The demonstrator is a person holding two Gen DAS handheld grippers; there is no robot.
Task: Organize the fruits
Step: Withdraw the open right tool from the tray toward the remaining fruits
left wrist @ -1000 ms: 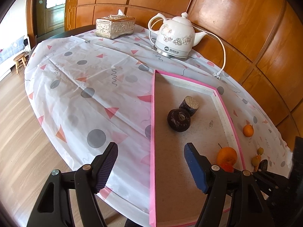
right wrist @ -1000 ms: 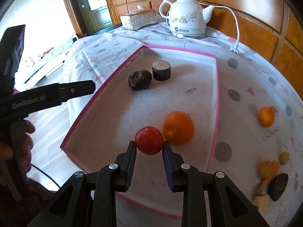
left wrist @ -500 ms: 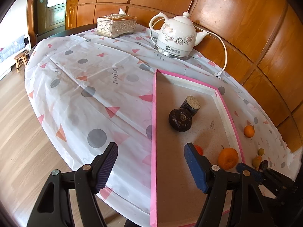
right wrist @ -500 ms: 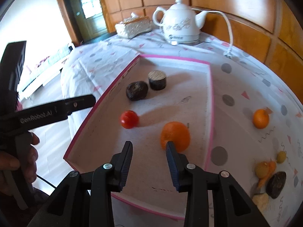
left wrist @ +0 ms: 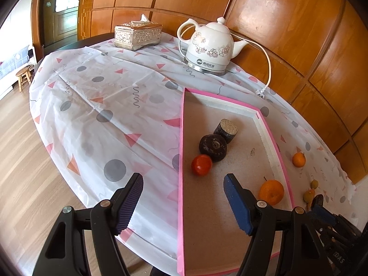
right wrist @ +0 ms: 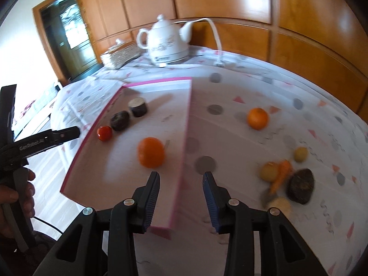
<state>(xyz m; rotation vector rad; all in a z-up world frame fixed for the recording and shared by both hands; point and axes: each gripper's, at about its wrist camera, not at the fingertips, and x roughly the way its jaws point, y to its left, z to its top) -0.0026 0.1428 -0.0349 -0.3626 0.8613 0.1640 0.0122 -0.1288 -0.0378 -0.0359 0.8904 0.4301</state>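
Note:
A pink-rimmed tray (left wrist: 181,138) holds a red tomato (left wrist: 201,164), a dark round fruit (left wrist: 212,145), a cut dark cylinder (left wrist: 225,127) and an orange (left wrist: 271,192). My left gripper (left wrist: 182,184) hovers open over the tray's near left rim with nothing between its fingers. My right gripper (right wrist: 181,177) hangs above the tray's right rim (right wrist: 187,124); its jaws are opening and hold nothing. The tomato (right wrist: 104,133) lies far to its left, the orange (right wrist: 151,152) just ahead. On the cloth to the right sit a small orange (right wrist: 257,118) and a blurred pile with a carrot (right wrist: 281,172).
A white kettle (left wrist: 210,46) with its cord and a tissue box (left wrist: 138,35) stand at the table's far side. A dark lump (right wrist: 301,186) and yellowish fruits (right wrist: 269,172) lie in the pile. A hand (right wrist: 20,188) holds the left gripper's handle. The table edge drops to wooden floor at left.
My right gripper let go of the tomato, which rolled left to rest beside the dark round fruit. The right gripper then swung right and rolled, jaws widening. The left gripper stayed put.

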